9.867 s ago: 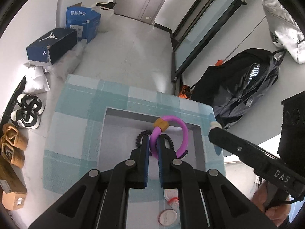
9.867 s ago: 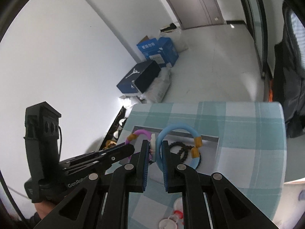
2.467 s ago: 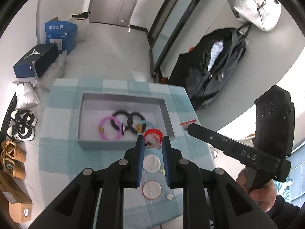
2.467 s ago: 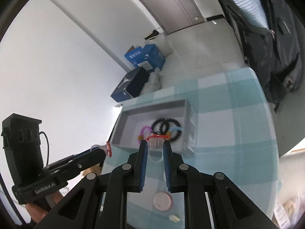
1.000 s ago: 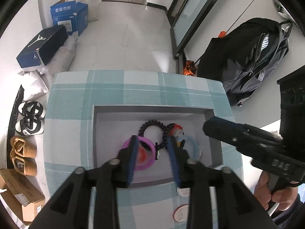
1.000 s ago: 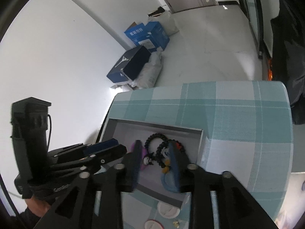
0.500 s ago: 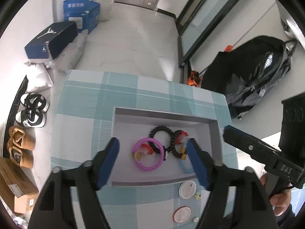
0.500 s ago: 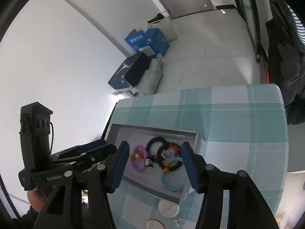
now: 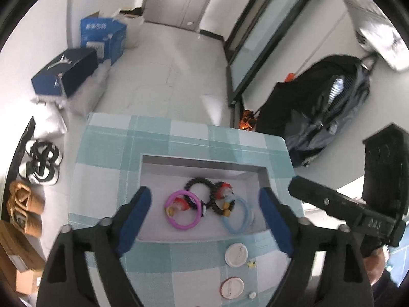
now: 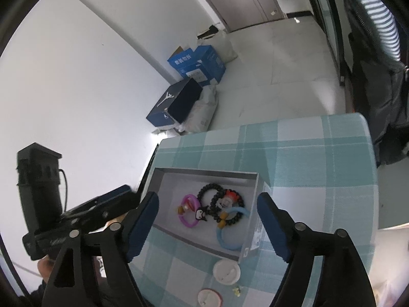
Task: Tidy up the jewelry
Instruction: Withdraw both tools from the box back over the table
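While both grippers hang above the teal-and-white checked table (image 9: 107,158), the left gripper (image 9: 205,202) has its blue-padded jaws spread wide and opening, with nothing pinched between them, and the right gripper (image 10: 207,206) likewise stands released, its jaws opening and empty. Below them sits a shallow grey rectangular tray (image 9: 202,165) holding the jewelry: a pink plastic ring bracelet (image 9: 182,213) lies to the left with a small red-and-white charm inside it, a light blue plastic ring bracelet (image 9: 237,218) lies to the right, and two black beaded bracelets (image 9: 198,184) overlap between them toward the far wall, one carrying a red cartoon charm (image 9: 223,188). Just near of the tray, on the table, rest two round white lids (image 9: 236,251), the nearer one red-rimmed, and a tiny yellow piece beside them.
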A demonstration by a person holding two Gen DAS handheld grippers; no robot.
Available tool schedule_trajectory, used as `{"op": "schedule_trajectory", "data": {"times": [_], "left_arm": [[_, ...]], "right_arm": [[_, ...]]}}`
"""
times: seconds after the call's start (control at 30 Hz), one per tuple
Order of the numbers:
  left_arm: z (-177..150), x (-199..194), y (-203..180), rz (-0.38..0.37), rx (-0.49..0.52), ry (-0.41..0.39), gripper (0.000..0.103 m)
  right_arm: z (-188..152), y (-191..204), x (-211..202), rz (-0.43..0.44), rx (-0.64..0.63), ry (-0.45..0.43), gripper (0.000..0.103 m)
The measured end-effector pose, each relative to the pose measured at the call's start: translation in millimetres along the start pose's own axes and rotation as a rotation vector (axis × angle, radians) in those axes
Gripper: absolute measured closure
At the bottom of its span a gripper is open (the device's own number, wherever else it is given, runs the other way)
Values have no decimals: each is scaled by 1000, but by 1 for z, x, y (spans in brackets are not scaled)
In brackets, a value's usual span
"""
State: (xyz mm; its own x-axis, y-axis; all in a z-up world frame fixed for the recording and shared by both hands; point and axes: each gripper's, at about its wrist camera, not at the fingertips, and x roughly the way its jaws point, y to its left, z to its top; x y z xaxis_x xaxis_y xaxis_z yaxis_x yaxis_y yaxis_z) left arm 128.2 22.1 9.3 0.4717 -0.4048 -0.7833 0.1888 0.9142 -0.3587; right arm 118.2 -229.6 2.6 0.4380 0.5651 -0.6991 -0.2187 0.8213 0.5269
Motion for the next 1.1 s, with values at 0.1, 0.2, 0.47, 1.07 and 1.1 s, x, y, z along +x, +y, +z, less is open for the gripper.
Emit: {"op": "schedule_trajectory", "data": {"times": [0.1, 0.2, 0.47, 1.07, 1.1], "left_arm": [[-13, -4, -12, -10, 46, 6, 16], [-32, -2, -25, -5, 110, 45, 16], [-106, 3, -75, 3, 373, 138, 16], [-157, 43, -85, -49, 489, 271, 40], [-158, 41, -87, -50, 501, 259, 40]], "right_arm": [[-5, -2, -12, -10, 6, -22, 17], [-11, -8, -25, -21, 23, -42, 15], [-33, -20, -52, -41, 35, -58, 14], [-43, -46, -75, -123, 101, -62, 14], [-42, -46, -75, -122, 101, -64, 14]]}}
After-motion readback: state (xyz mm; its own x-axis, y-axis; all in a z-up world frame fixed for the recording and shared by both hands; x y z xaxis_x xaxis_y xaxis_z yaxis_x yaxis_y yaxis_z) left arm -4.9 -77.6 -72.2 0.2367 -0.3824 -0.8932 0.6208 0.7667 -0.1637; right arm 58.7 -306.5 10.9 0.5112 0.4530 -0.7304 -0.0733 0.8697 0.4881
